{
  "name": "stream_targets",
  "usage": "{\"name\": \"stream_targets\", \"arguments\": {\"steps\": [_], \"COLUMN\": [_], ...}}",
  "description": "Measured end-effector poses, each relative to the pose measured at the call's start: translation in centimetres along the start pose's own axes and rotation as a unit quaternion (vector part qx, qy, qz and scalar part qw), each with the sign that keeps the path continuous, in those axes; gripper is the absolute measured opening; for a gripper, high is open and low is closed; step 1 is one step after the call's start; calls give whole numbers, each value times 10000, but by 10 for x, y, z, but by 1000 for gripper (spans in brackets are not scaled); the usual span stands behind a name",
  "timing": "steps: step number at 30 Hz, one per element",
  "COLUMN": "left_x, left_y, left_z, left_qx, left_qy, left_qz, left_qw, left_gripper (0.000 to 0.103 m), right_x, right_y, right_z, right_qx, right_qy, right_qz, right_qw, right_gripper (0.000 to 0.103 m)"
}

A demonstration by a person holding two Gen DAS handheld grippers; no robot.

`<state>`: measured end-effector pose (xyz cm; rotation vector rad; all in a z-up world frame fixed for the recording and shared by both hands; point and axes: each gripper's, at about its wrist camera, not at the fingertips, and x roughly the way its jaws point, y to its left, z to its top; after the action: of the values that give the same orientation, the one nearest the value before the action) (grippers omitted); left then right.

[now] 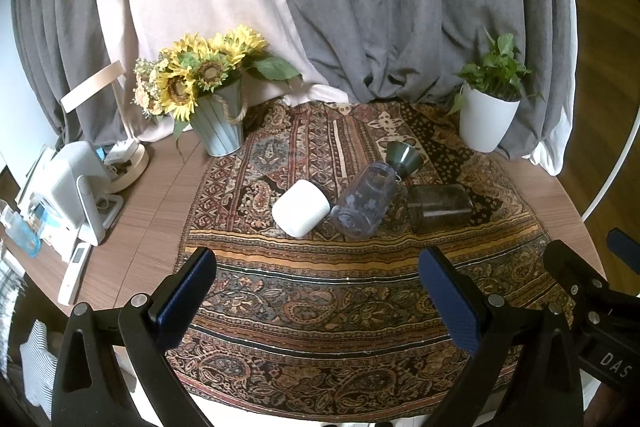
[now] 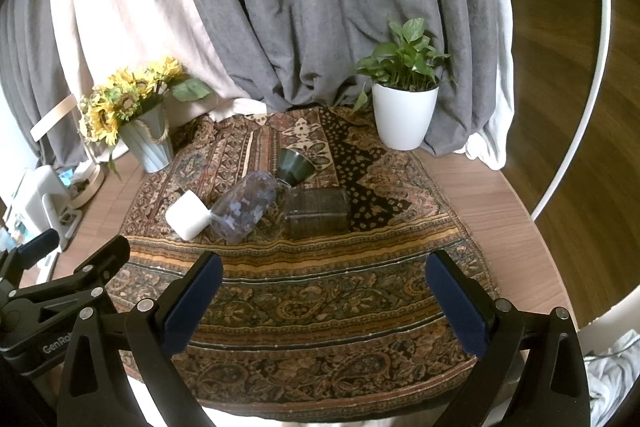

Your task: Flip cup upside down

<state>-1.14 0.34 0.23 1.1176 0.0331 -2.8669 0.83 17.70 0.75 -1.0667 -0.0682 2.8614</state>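
Observation:
Several cups lie on their sides on a patterned cloth (image 1: 320,291): a white cup (image 1: 300,207) (image 2: 187,215), a clear bluish printed cup (image 1: 366,205) (image 2: 246,205), a smoky square glass (image 1: 440,209) (image 2: 318,213) and a dark green cone-shaped cup (image 1: 404,155) (image 2: 294,165) behind them. My left gripper (image 1: 318,291) is open and empty, well short of the cups. My right gripper (image 2: 324,297) is open and empty, also short of them. Each gripper shows at the edge of the other's view.
A sunflower bucket (image 1: 218,123) (image 2: 148,143) stands at the back left, a white potted plant (image 1: 486,119) (image 2: 404,115) at the back right. White devices (image 1: 76,195) and a remote (image 1: 74,277) sit on the wooden table's left. Grey and beige curtains hang behind.

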Motion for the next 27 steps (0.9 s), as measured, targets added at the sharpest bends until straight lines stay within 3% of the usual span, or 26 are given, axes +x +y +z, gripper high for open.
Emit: {"name": "stream_targets", "arguments": {"steps": [15, 22, 27], "left_x": [15, 38, 55], "left_y": [-6, -15, -23], "left_z": [6, 6, 6], "left_qx": [-80, -291, -575], "left_qy": [181, 513, 742], "left_qz": [72, 121, 350], "left_qw": [9998, 9982, 9950], "left_gripper": [103, 103, 103], "right_x": [13, 45, 73], "right_y": [-1, -11, -18], "right_z": [5, 14, 26], "right_qx": [-36, -32, -226], "right_qy": [127, 528, 773], "right_qz": [58, 320, 519], "right_qw": [9999, 9981, 9954], "right_gripper": [102, 102, 102]}}
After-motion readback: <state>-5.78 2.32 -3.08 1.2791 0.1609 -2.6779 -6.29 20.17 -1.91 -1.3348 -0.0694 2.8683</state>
